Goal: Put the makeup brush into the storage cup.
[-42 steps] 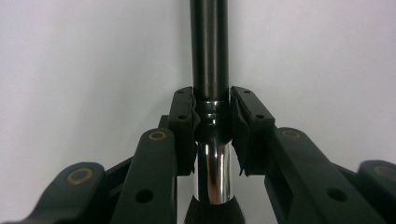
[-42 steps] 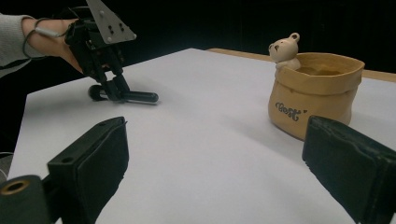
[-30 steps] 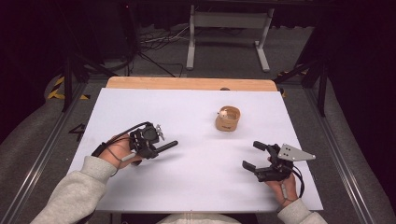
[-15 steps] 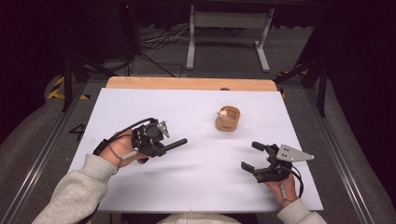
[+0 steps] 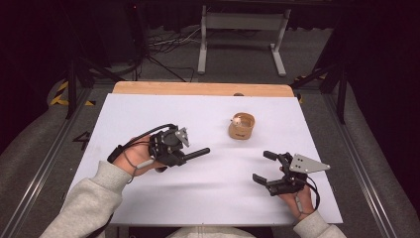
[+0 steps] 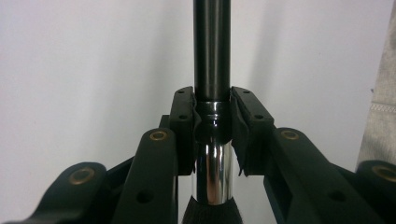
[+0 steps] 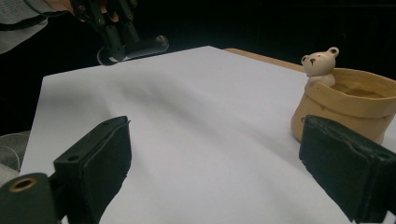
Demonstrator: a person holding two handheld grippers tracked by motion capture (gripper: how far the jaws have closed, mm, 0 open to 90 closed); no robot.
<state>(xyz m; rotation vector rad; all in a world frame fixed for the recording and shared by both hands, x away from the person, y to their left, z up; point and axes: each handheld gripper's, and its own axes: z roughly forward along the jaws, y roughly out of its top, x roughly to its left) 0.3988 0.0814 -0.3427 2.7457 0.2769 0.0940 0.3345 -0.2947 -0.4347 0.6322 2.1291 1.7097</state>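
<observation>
Black, chrome-collared brush handle (image 6: 212,70) pinched in left gripper (image 6: 212,126); right gripper (image 5: 267,167) spread.

The black rod (image 6: 212,46) runs past the top edge; its bristled lower end (image 6: 212,213) is cut off below.

Two hand-held tools, one clamped, one spread

The left tool (image 5: 174,145), at about 9 o'clock in the high view, is gripped by the left hand (image 5: 136,158) with its grey sleeve (image 5: 86,203) entering from 7 o'clock; its jaws are closed on a black rod (image 6: 211,46) pointing toward 3 o'clock. The right tool (image 5: 267,166), at 4 o'clock, sits in the right hand (image 5: 297,198), jaws wide apart and aimed toward 10 o'clock.
</observation>
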